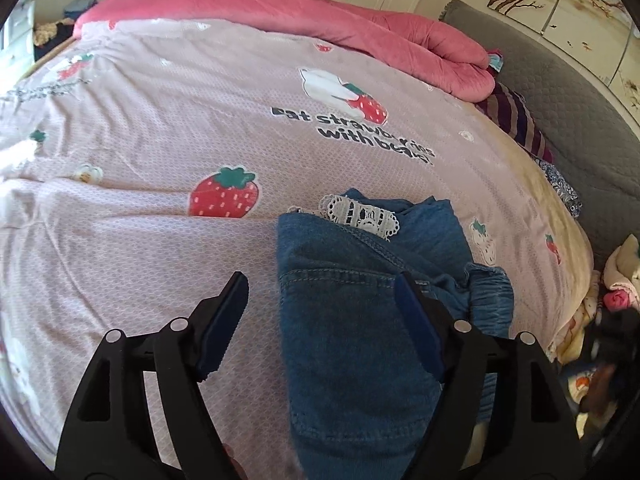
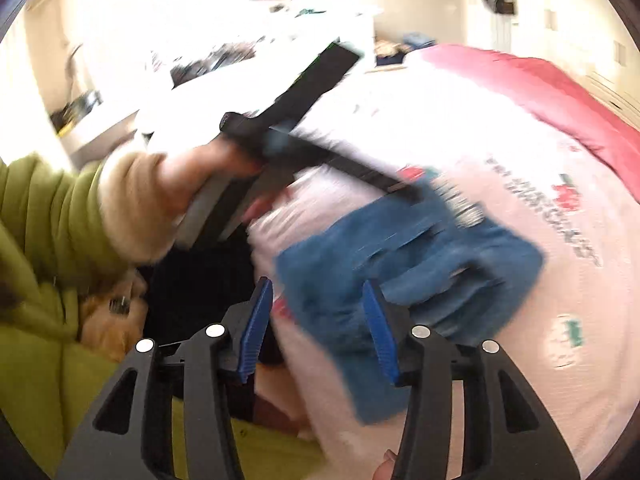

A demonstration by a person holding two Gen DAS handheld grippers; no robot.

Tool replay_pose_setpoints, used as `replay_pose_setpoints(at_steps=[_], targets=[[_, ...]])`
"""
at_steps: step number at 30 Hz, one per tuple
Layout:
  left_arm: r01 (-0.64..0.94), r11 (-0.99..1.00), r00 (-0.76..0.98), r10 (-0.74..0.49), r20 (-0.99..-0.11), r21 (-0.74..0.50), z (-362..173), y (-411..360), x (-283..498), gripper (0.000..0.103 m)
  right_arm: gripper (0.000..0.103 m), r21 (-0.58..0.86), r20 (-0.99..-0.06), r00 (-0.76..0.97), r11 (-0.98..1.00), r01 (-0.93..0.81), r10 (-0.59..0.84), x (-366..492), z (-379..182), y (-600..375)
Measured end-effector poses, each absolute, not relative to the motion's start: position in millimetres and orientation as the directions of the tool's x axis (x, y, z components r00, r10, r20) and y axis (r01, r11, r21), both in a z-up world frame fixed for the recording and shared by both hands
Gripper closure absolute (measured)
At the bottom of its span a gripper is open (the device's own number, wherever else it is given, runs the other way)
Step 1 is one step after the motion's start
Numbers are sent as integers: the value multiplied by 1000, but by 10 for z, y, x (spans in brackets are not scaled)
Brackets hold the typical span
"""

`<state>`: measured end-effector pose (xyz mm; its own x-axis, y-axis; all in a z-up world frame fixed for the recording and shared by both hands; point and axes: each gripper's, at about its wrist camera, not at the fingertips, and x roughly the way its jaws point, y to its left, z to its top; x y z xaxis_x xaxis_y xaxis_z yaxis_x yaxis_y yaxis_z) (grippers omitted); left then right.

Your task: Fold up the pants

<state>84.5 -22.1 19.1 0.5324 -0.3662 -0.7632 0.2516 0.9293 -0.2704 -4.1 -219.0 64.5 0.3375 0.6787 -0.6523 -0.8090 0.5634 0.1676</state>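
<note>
Your denim pants [image 1: 352, 320] lay as a compact folded bundle on the strawberry-print bedspread [image 1: 160, 128], at about 5 o'clock in the left wrist view, near the edge of the bed closest to you. A strip of white lace trim [image 1: 360, 214] poked out at the bundle's 12 o'clock end, and a gathered bit of denim bulged at its 3 o'clock side, so the stack was not fully tidy.

Your left gripper [image 1: 320, 316] hovered over the bundle with its jaws spread wide; one pad sat over the bedspread at 9 o'clock of the bundle and the other over the denim, and neither looked to be pressing cloth. Your right gripper [image 2: 320, 320] also had its jaws apart, with nothing caught between them. In that blurred view the pants [image 2: 408, 264] lay just past its tips toward 1 o'clock, and your left hand [image 2: 188, 184] held the other tool at about 10 o'clock.

By my reading, the folding itself was done or very nearly so: the legs seemed doubled over into a short stack and both tools had let go. What seemed left was small, perhaps tucking the lace and the bulging edge in, or squaring the bundle. The rolled pink quilt [image 1: 360, 28] at 12 o'clock played no part.
</note>
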Motion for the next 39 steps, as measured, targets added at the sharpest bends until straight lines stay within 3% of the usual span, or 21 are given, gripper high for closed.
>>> replay_pose_setpoints(at_steps=[6,11,24,26,27,28,34,39], targets=[[272,943,568,-317,-760,-190,291,-222,638,28,55,210,-665,448,726,-655,597,507,736,-2406],[288,940,572,-320,-755,-181,347,-245,530,25,47,234,-670,470,764,-601,575,807,725,-2438],[321,936,543,-309,-781,-146,227,-338,430,23,45,183,-833,311,757,-627,458,1276,215,-1858],[320,936,537,-306,-786,-146,200,-340,433,23,61,175,-853,276,742,-648,442,1286,118,-1763],[319,936,535,-305,-788,-146,187,-344,437,23,82,173,-861,262,737,-654,435,1297,71,-1726],[320,936,531,-306,-790,-147,173,-343,439,23,88,178,-864,253,735,-654,435,1303,47,-1701],[320,936,525,-305,-795,-148,139,-336,450,23,93,150,-858,320,792,-592,401,1420,10,-1781],[313,938,517,-300,-802,-149,93,-321,469,22,90,235,-833,307,797,-556,460,1424,-46,-1951]])
